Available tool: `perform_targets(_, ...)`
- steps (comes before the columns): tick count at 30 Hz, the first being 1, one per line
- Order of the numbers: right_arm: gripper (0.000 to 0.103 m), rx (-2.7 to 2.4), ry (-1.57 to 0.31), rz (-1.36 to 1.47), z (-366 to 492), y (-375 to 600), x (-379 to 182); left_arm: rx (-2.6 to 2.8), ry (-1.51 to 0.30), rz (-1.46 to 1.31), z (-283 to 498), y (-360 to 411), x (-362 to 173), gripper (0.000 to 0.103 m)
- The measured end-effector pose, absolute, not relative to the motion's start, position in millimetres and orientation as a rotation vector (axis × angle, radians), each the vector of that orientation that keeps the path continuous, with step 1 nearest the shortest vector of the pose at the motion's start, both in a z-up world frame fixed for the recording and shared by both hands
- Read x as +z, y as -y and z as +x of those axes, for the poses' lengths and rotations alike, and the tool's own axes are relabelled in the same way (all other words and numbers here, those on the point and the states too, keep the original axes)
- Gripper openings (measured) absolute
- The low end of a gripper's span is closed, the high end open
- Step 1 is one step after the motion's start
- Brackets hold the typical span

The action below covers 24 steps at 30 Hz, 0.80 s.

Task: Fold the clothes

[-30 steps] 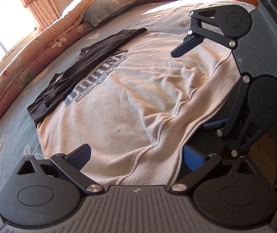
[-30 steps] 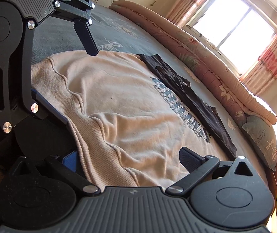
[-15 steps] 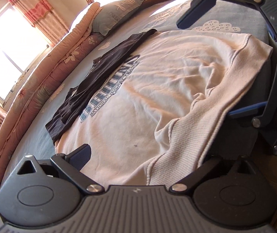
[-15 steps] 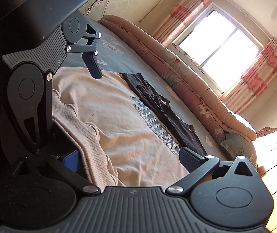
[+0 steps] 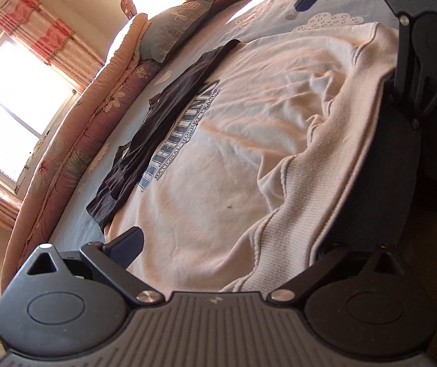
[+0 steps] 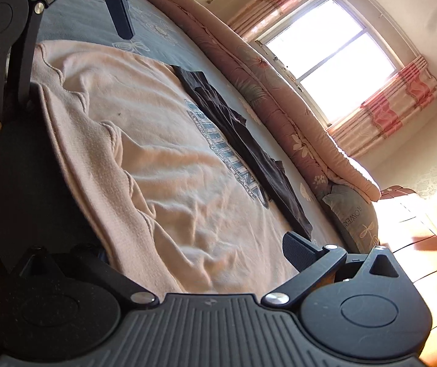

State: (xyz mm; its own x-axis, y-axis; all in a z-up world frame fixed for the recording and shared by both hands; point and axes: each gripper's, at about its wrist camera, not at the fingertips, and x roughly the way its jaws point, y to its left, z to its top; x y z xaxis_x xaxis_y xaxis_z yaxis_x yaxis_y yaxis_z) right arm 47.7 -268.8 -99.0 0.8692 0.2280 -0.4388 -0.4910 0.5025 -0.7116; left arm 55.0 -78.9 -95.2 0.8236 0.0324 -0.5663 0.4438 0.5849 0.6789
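Sunlit bedroom w/ a window (image 6: 325,58) and striped curtains; grey floral bedsheet (image 5: 279,15) carries a cream sweatshirt (image 5: 218,140) spread flat, printed chest side up. Black garment (image 5: 157,122) lies along its far edge, at 10 o'clock in left view. Left gripper (image 5: 224,250) and right gripper (image 6: 194,244) both spread wide, each straddling the ribbed hem (image 5: 304,214) at the bed's near edge. Pillow (image 6: 353,214) at 4 o'clock, right view.

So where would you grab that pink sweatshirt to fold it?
By the ribbed hem band along the near bed edge, one tool at each end, coming from the bedside. That band is thick and drapes over the edge, so a finger slips beneath. The dark garment lies on the far side.
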Motion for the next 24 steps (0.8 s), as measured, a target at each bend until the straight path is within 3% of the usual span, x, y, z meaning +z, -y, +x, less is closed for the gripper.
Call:
perform_targets(11, 0.103, 0.365, -0.292, -1.026, 52, 273, -107, -0.21, -0.474, 1.119, 53, 105, -111, 0.1)
perform_targets(24, 0.103, 0.232, -0.258, -1.053, 59, 286, -109, -0.057, -0.502, 1.081, 62, 92, -110, 0.102)
